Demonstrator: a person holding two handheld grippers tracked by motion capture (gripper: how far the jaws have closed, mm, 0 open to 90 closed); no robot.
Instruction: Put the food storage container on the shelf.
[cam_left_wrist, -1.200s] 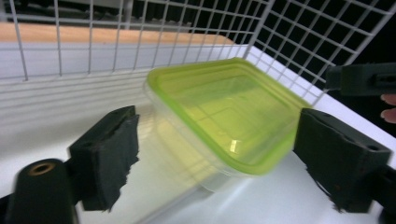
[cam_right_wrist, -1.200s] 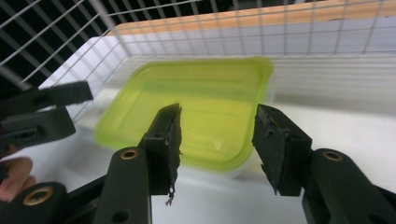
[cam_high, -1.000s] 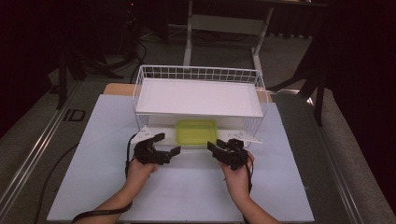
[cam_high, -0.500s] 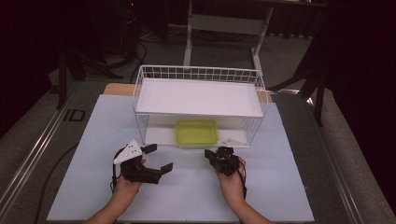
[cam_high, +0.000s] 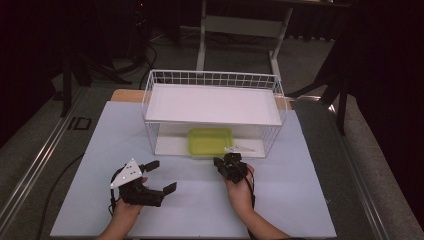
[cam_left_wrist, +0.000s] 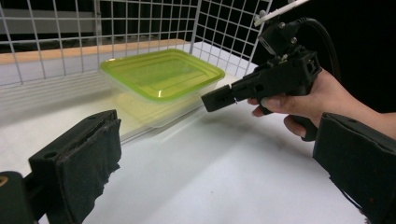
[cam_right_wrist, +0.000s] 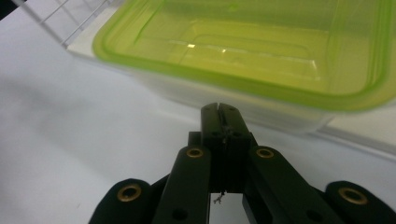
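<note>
Green is the lid of the plastic food box (cam_high: 210, 141), and that box is the thing I am working on. It sits on the bottom shelf of the white wire rack (cam_high: 214, 80), which stands near the far edge of the table (cam_high: 310, 200). The box's front edge pokes out a little past the shelf, toward my side. Its lid is on.

My right hand-held gripper (cam_high: 226, 165) is just in front of the box, pointing at it. Its jaws are pressed tight together with nothing between them. They have just been closing, and they closed on air. In the right gripper view the tips (cam_right_wrist: 219, 111) are very near the clear side of the box (cam_right_wrist: 261, 60), below the green rim, but I cannot tell if they touch it.

My left hand-held gripper (cam_high: 159, 176) is farther from the rack, closer to the near edge of the table. Its jaws stand wide apart and hold nothing. In the left gripper view I see its two black pads (cam_left_wrist: 81, 163) with only white table between them.

I think the box is in place on the shelf, so the big part looks done. What may be left is a small push to slide it all the way in. That is only my guess.
</note>
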